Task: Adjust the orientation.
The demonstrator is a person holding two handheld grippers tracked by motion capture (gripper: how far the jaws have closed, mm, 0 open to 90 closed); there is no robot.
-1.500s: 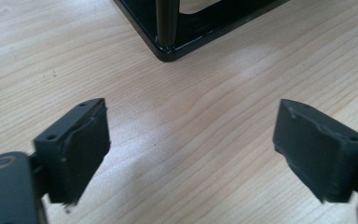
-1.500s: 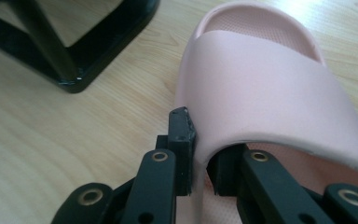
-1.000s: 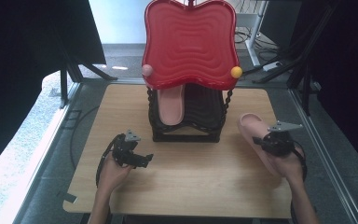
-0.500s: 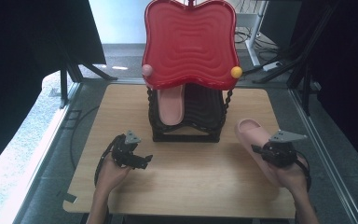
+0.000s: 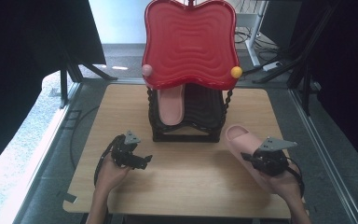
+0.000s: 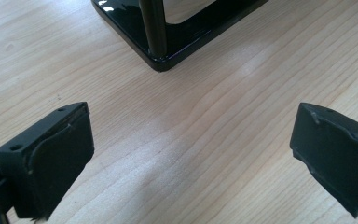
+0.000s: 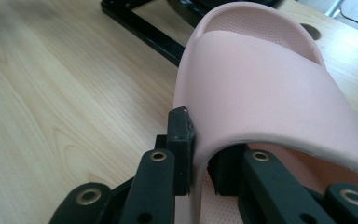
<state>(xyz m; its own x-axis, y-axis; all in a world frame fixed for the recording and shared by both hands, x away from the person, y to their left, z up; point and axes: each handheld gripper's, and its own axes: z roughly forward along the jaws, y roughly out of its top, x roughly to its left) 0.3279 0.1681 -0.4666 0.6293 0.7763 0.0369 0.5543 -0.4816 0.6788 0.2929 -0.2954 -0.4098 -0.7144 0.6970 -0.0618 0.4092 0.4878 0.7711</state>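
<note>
The right gripper (image 5: 255, 157) is clamped on the strap edge of the pink slipper (image 5: 240, 138), near the table's (image 5: 191, 186) right edge. Its long axis slants, toe aimed toward the black rack (image 5: 186, 135). The left gripper (image 5: 142, 159) hangs wide apart, holding nothing.

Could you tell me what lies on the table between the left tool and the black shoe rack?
Nothing: bare wooden table runs from the open left tool to the black shoe rack corner, as the left gripper view shows.
</note>
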